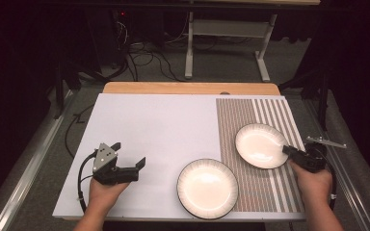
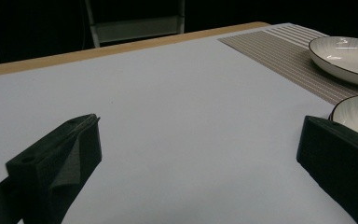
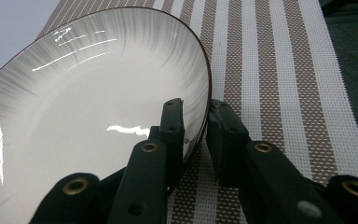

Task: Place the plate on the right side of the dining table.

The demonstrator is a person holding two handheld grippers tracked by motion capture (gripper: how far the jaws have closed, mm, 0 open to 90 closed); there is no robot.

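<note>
On the striped placemat (image 1: 270,159), at the right side of the table (image 1: 154,130), the farther plate (image 1: 261,146) is gripped by its near-right rim w/ the right gripper (image 1: 289,150). In the right gripper view the rim is seen passing between the two black jaws, one inside the plate (image 3: 84,107) and one outside it, so the jaws are clamped on the rim, or v. nearly so; a thin gap beside the outer jaw can't be ruled out. An edge pinch is prob. chosen because a shallow plate lying flat offers no other purchase. The plate appears slightly tilted, far edge low, though whether it's fully lifted off the mat can't be told.

The nearer plate (image 1: 207,188) is set half on the placemat, half on the white table sheet, just beside the first but apart from it. In the left gripper view both plates show at right, the farther plate (image 2: 345,53) beyond the nearer one (image 2: 356,114).

The left gripper (image 1: 125,161) is held above the bare white sheet at the left, well apart from both plates, jaws spread wide w/ nothing between them. It's judged to be parked there, out of the way, or readied for the nearer plate.
</note>
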